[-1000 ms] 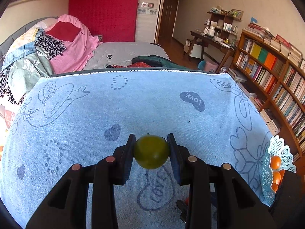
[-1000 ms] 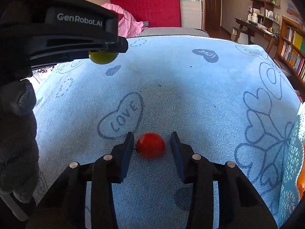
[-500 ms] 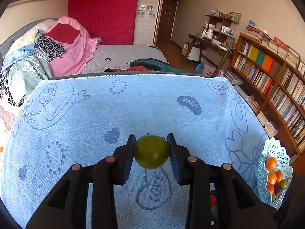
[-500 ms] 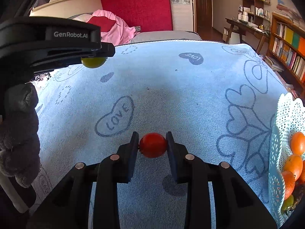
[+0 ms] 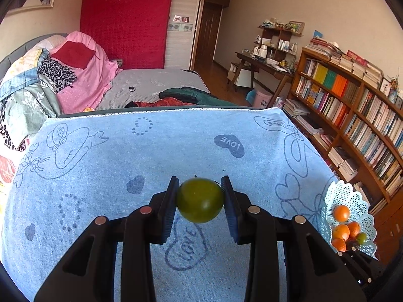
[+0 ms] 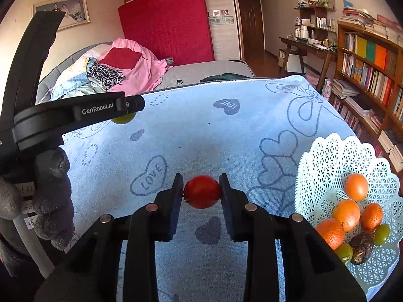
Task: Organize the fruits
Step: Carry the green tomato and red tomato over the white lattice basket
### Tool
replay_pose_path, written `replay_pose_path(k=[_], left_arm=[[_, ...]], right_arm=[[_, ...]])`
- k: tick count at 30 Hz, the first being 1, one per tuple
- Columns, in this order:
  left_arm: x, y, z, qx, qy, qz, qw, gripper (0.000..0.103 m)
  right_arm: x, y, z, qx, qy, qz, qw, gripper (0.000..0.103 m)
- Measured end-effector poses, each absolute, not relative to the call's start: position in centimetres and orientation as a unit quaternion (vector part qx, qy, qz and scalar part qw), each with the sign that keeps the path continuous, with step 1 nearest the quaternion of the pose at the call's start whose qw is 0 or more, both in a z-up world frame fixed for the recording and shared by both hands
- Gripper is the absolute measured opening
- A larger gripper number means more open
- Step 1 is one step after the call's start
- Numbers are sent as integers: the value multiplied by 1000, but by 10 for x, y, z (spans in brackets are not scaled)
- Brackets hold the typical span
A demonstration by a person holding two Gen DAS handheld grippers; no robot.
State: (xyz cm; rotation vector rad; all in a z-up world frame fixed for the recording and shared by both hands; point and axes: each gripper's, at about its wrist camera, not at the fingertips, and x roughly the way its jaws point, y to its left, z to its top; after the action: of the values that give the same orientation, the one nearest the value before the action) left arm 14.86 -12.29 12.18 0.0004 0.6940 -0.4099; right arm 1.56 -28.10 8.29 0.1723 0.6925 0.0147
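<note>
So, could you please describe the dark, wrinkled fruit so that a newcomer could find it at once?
Look at the white lattice basket at the right edge of the blue towel. At its low end, among the oranges and two small green fruits, lies the dark fruit: the only brown, wrinkled one.

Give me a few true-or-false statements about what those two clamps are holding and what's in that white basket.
1. The left gripper holds a green fruit. True.
2. The right gripper is empty. False: it is shut on a red fruit.
3. The basket holds several oranges. True.
4. The basket sits left of the right gripper. False: it sits to its right.
5. The cloth is plain white. False: it is blue with printed hearts.
</note>
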Motion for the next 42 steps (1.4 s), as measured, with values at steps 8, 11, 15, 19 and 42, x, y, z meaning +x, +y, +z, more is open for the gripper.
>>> replay_pose_path(k=[8, 11, 15, 19, 42], left_arm=[[131, -138, 129, 16, 324, -225, 919, 35], [124, -144, 129, 22, 321, -234, 917, 35], [114, -155, 130, 32, 317, -248, 915, 35], [107, -160, 130, 37, 313, -259, 913, 35], [66, -193, 129, 61, 297, -331, 894, 35]], right_arm=[[-3, -298, 95, 95, 324, -16, 941, 30], [-12, -305, 99, 100, 319, -25, 942, 30], [-23, -314, 105, 106, 311, -40, 944, 30], [-34, -325, 111, 114, 303, -55, 945, 30], [-87, -397, 122, 163, 283, -142, 934, 30]])
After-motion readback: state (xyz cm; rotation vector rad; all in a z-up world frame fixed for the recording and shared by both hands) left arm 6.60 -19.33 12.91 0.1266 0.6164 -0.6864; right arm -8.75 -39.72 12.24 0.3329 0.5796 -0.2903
